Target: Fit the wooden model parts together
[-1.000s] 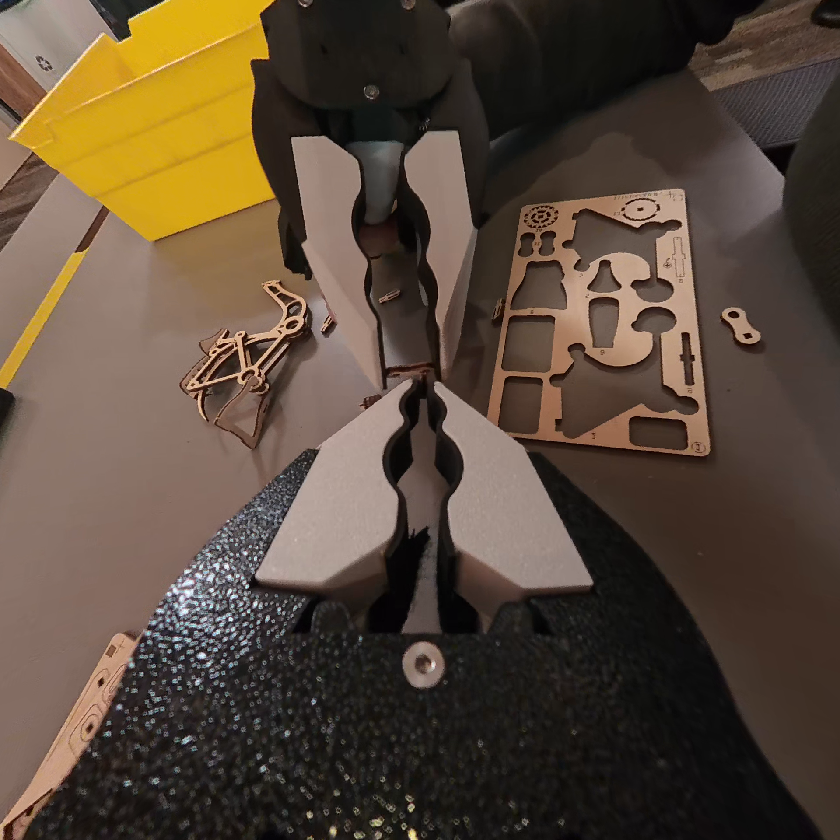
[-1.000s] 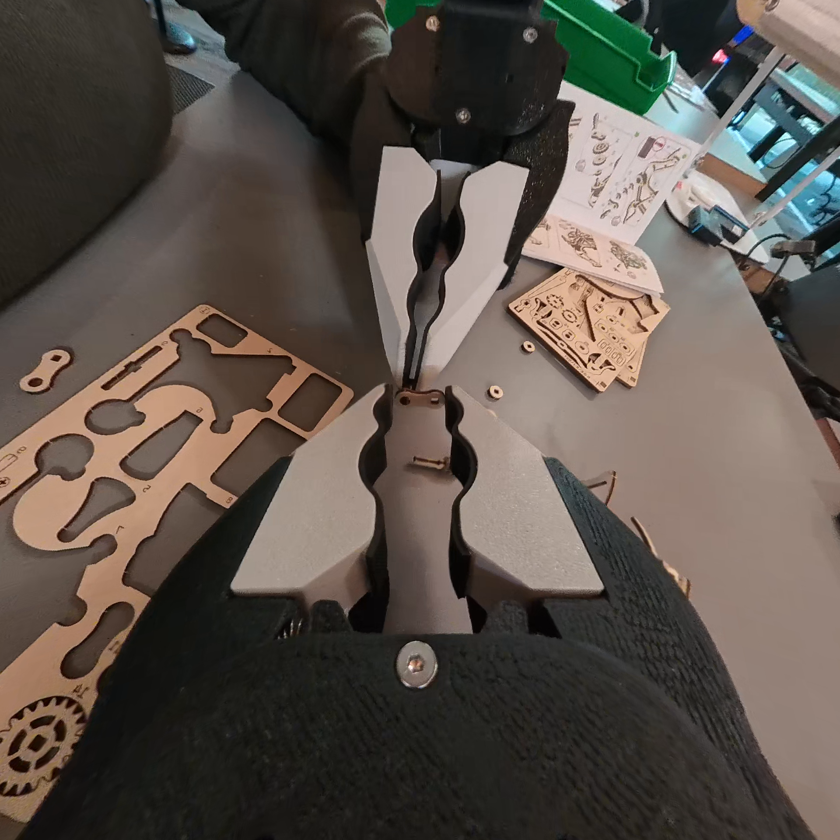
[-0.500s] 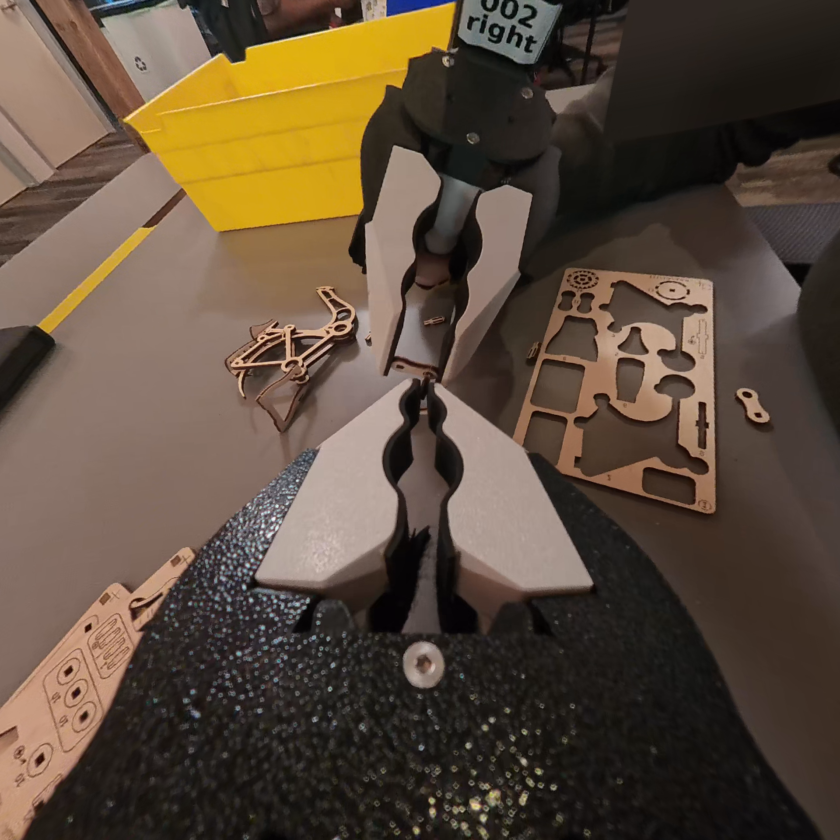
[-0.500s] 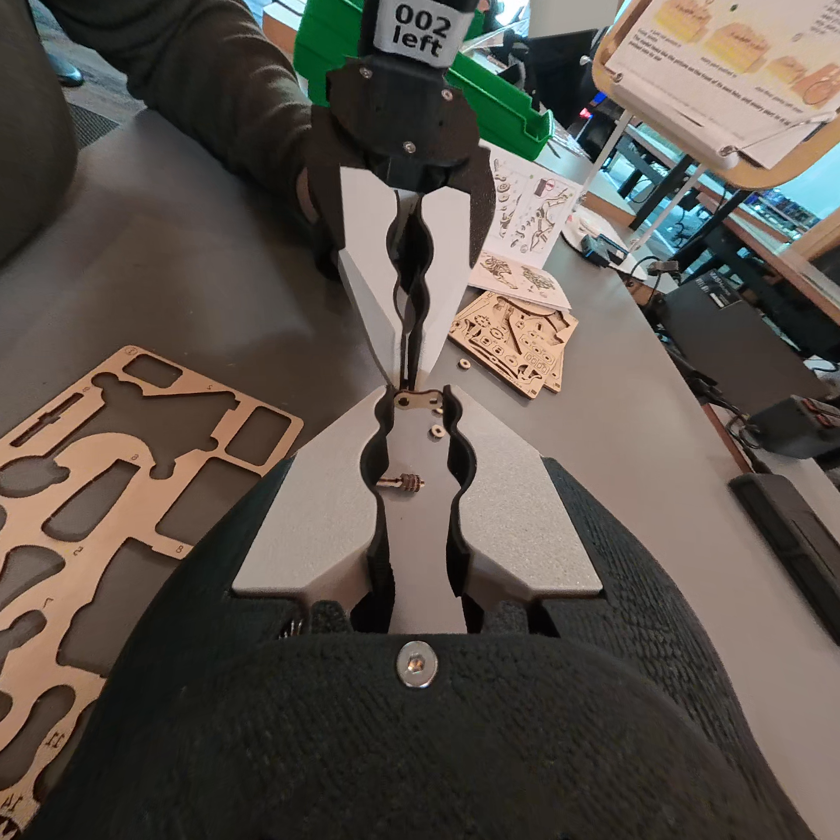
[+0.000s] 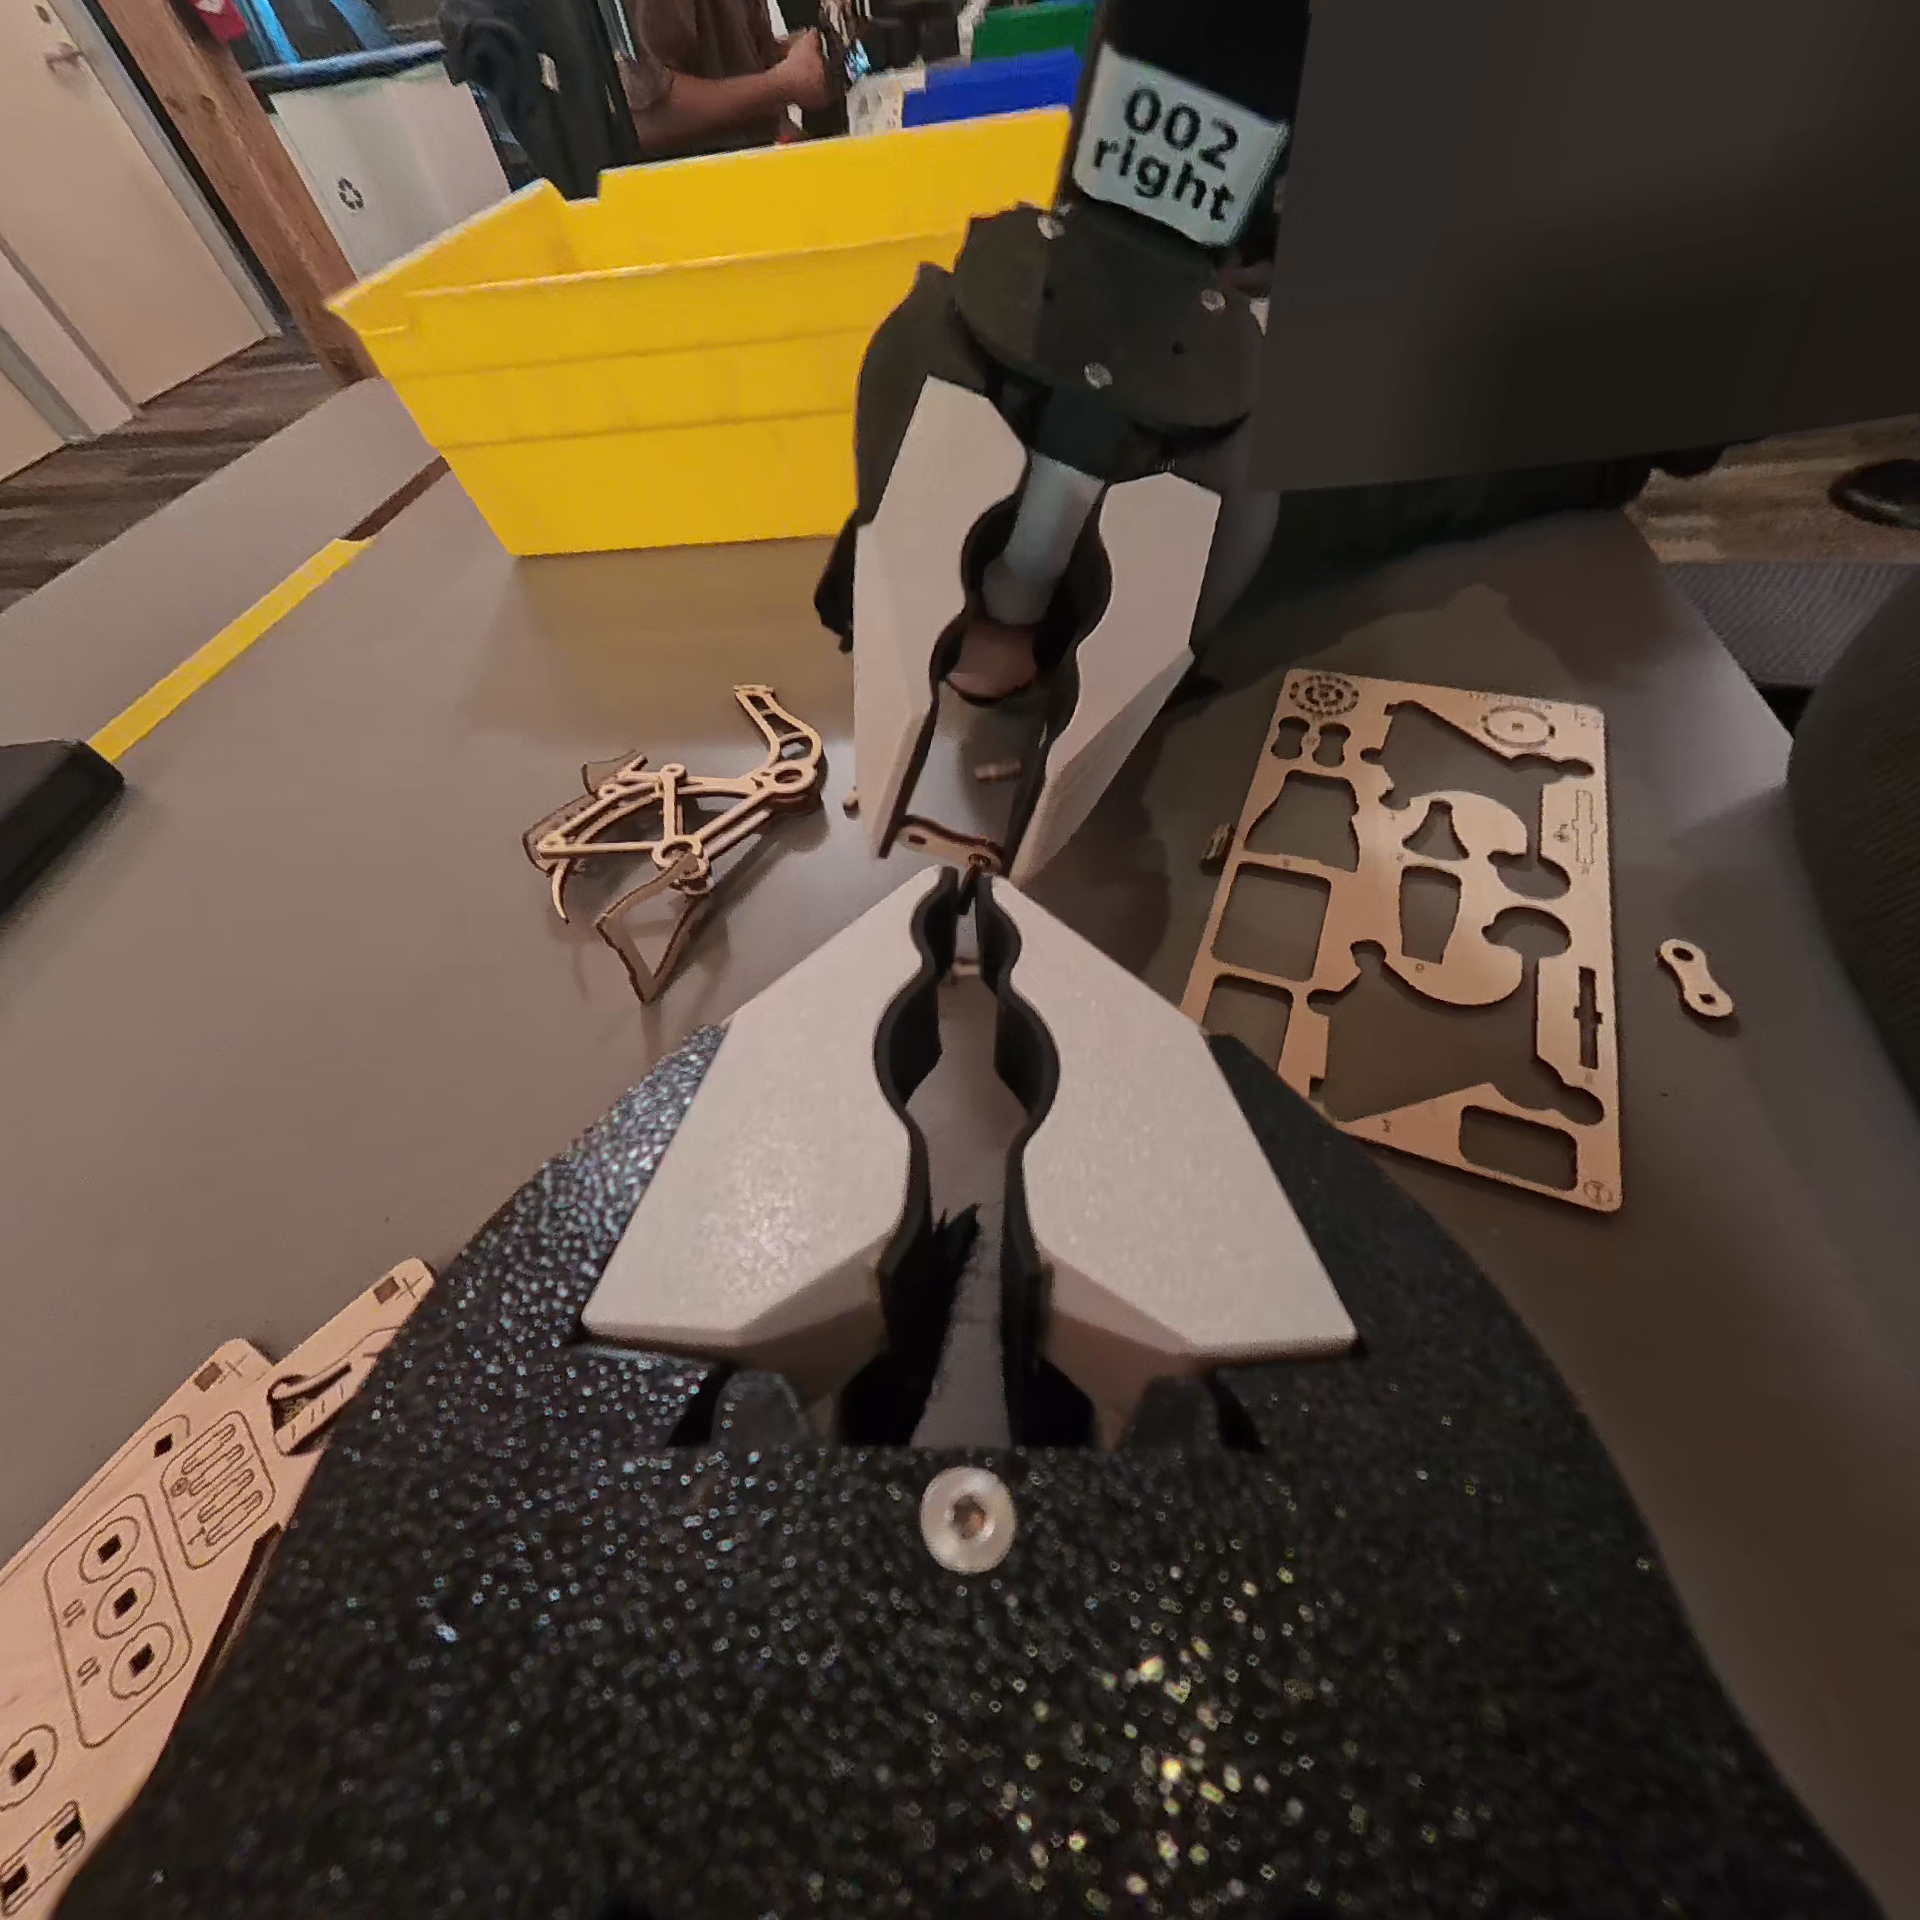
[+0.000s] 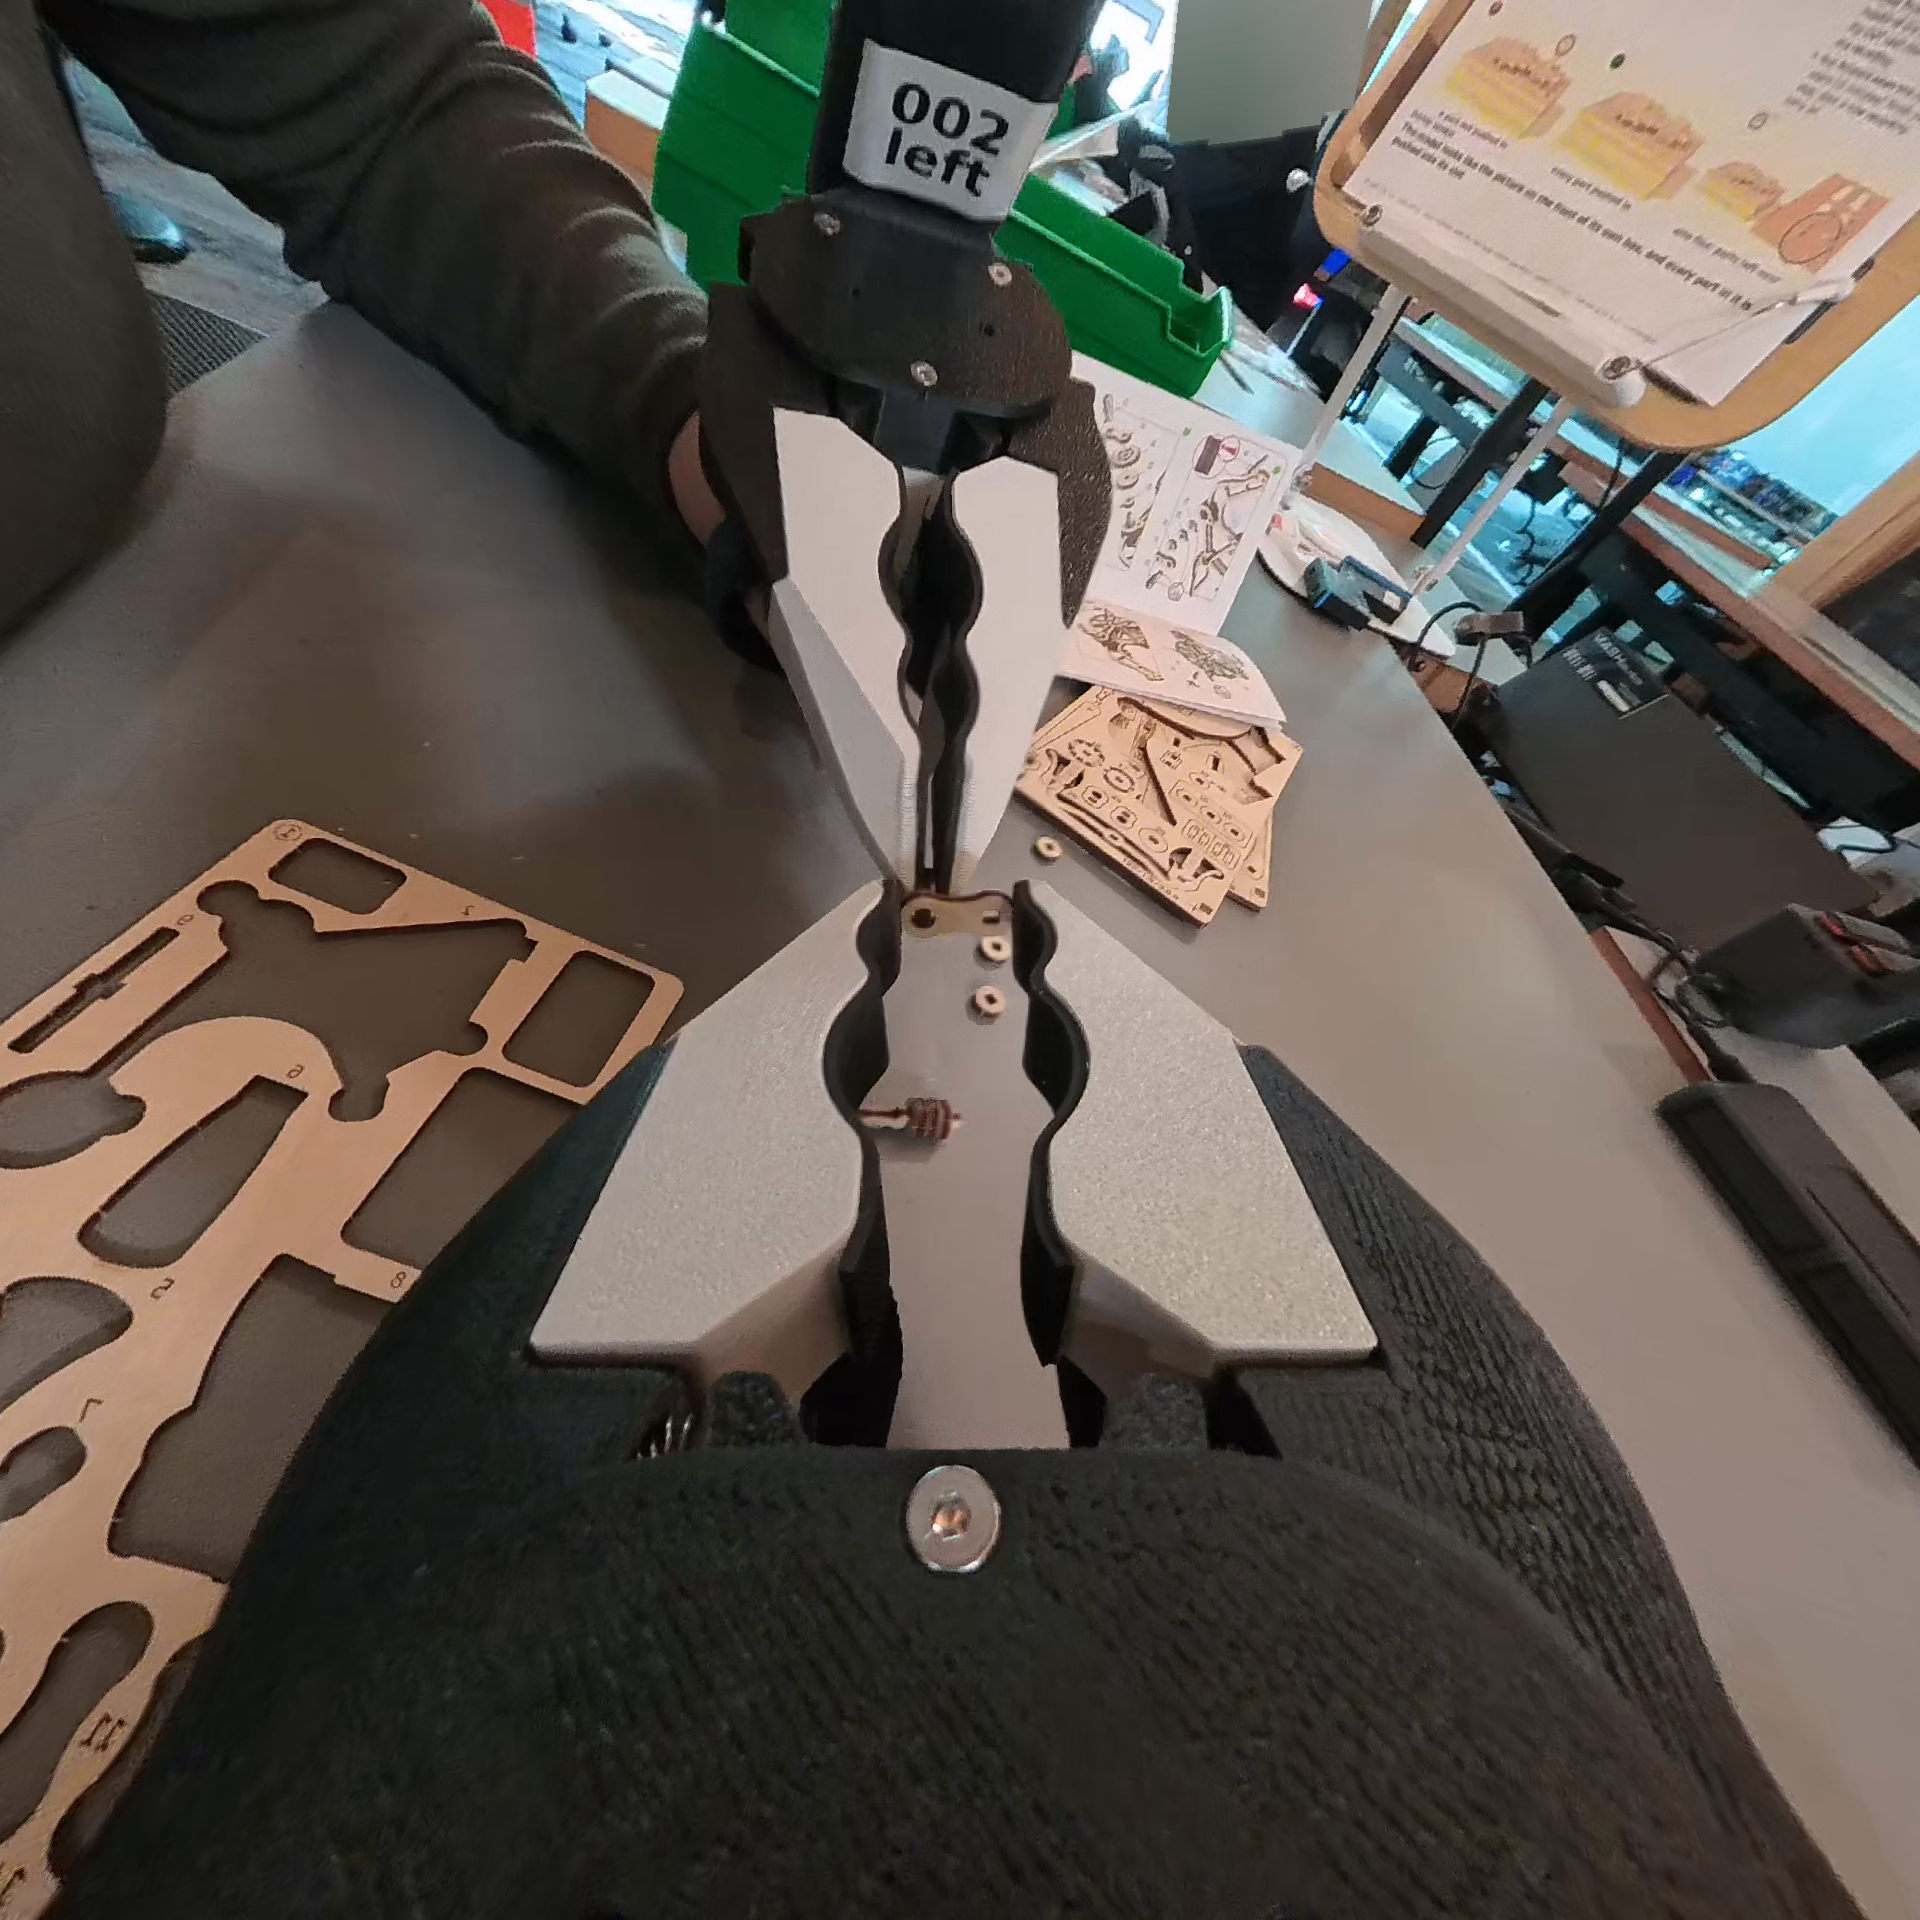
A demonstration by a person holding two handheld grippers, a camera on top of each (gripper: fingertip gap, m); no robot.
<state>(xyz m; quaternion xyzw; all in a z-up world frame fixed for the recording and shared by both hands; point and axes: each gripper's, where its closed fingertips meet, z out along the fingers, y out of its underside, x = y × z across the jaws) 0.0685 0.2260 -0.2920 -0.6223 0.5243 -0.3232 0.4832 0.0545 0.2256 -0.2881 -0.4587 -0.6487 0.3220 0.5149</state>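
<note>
The right gripper (image 6: 951, 909) pinches a small flat wooden link (image 6: 954, 914) across its 2 tips, up in the air over the middle of the grey tabletop (image 5: 312, 987). The left gripper (image 5: 964, 894) is squeezed nearly closed on a thin wooden pin (image 5: 968, 896) that touches one hole of the link. To do this well, I would line the pin up straight and push slowly. A yellow bin (image 5: 665, 395) sits at the far edge. An empty wooden sheet (image 5: 1455, 935) lies flat nearby.

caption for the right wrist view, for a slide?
Right gripper holds a flat wooden link at its tips; left gripper meets it over the grey table.
</note>
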